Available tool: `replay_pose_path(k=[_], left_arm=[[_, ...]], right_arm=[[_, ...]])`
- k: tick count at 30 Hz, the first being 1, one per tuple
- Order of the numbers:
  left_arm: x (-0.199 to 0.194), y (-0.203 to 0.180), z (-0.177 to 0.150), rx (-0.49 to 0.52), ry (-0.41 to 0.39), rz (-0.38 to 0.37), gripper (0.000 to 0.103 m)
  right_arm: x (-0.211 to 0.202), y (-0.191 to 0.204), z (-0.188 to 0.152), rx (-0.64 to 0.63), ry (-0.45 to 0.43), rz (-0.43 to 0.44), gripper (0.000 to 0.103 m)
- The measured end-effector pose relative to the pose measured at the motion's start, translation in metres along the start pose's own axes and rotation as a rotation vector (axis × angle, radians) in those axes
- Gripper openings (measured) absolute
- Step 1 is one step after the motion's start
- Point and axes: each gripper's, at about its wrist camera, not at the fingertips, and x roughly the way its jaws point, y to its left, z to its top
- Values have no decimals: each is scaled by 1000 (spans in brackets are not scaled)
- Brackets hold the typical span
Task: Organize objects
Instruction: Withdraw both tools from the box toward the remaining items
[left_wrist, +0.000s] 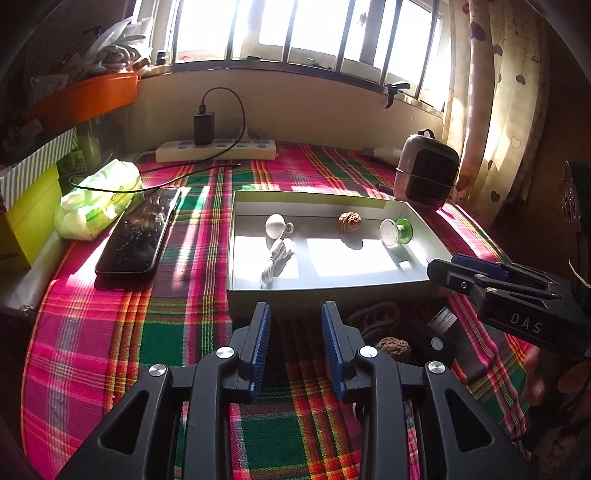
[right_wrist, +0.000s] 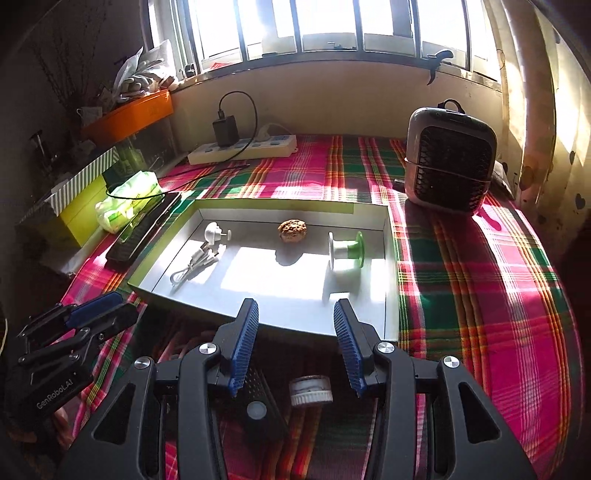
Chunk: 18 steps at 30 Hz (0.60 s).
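We hold both grippers low over the plaid cloth (left_wrist: 110, 332), just in front of the shallow white tray (right_wrist: 391, 295).

Left gripper (left_wrist: 295, 325): jaws parted, nothing between the blue pads. Right gripper (right_wrist: 295, 321): jaws likewise spread and empty; in the left wrist view its jaws point in from the right, near the tray's front right corner.

Inside the tray, along the far side, left to right:
- white plug with coiled cable (left_wrist: 277, 240), cable trailing toward the front wall
- walnut (right_wrist: 292, 230), alone near the middle
- white spool with a green flange (right_wrist: 346, 248), lying on its side

In the shadow in front of the tray (dim, hard to read) lie:
- a small jar with a ribbed white cap (right_wrist: 310, 390), between the right gripper's fingers in that view
- a dark flat device with a round pale button (right_wrist: 257, 410), just left of the jar
- a second rough brown nut (left_wrist: 394, 347)

Left of the tray: a black phone (left_wrist: 138, 232), then a green tissue pack (left_wrist: 99, 199). A power strip (left_wrist: 216, 149) sits against the far wall, a small heater (right_wrist: 448, 170) at far right.
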Motion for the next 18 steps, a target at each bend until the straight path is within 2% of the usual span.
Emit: replay_pose_path(k=[9,18], left_arm=[[-6,-3,-14,-8,17,-45,28],[-5,-7,-28,-9,56,-182,34]], right_arm=[[-9,-4,-19,13,-3,2,44],[-16,-11,-37,39,0,16,44]])
